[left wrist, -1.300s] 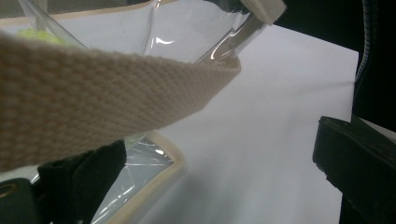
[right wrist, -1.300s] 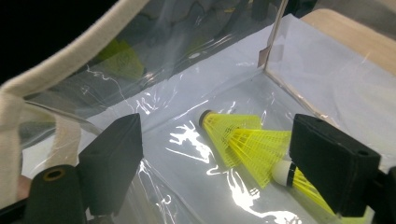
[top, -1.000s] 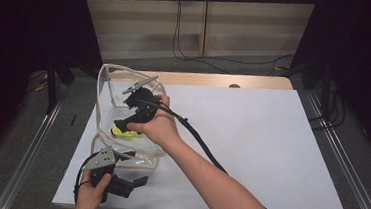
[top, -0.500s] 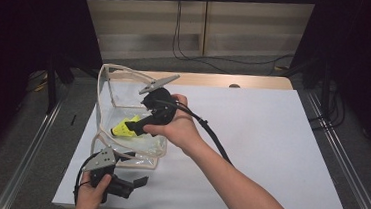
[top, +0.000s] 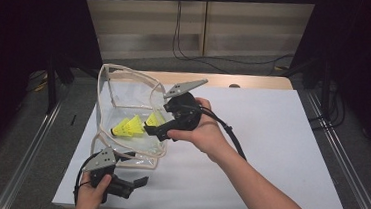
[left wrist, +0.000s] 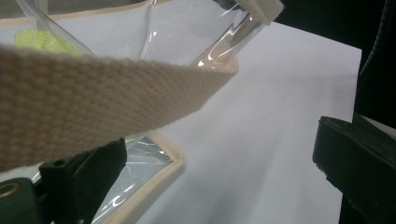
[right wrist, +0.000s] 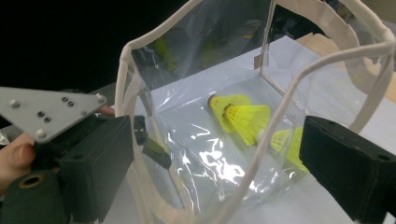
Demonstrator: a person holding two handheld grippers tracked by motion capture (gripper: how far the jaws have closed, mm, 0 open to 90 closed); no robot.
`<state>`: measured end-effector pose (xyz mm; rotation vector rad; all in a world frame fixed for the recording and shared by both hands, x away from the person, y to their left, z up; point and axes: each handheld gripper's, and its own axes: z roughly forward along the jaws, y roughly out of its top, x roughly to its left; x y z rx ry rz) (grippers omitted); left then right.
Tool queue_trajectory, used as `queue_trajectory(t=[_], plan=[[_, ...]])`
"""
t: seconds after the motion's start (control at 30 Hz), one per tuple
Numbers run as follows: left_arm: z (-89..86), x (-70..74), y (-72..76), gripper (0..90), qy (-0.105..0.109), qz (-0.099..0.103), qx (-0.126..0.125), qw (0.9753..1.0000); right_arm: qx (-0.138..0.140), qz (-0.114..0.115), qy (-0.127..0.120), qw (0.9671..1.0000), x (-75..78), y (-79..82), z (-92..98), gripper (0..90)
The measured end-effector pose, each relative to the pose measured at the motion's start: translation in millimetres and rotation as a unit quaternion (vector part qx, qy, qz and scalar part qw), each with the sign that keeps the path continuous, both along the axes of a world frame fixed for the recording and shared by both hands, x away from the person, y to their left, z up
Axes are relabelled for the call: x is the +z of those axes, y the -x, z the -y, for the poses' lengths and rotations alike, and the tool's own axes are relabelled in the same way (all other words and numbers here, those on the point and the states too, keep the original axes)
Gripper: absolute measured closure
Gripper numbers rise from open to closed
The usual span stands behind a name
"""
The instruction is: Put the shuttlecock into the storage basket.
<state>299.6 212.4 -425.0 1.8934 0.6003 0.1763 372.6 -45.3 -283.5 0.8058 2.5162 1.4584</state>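
high view: above, looking forward-down | gripper views: close, along jaws | shared: clear bag [top: 123, 104]

This looks like a lab or test room set up for recording, not a home. A table [top: 281, 142] covered with a plain white sheet stands between bare metal rails [top: 29, 147] that run along both sides. Black curtains [top: 24, 21] hang to the left and right and shut the space off. Behind the table is a pale panelled wall [top: 144, 26], with loose cables [top: 189, 34] hanging down it and trailing across the grey floor [top: 226, 67].
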Motion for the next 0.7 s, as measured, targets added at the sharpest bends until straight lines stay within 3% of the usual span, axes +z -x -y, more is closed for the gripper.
queue_trajectory(t=[0.43, 0.7], plan=[[0.3, -0.1, 0.5, 3.0, 0.000, -0.003, 0.002, 1.0000, -0.020, 0.010, -0.008, 0.9997, -9.5, 6.3, 47.6, 9.6], [0.3, -0.3, 0.4, 3.0, 0.001, -0.003, 0.001, 1.0000, -0.031, 0.006, -0.012, 0.9994, -24.6, 7.7, 72.9, 9.2]])
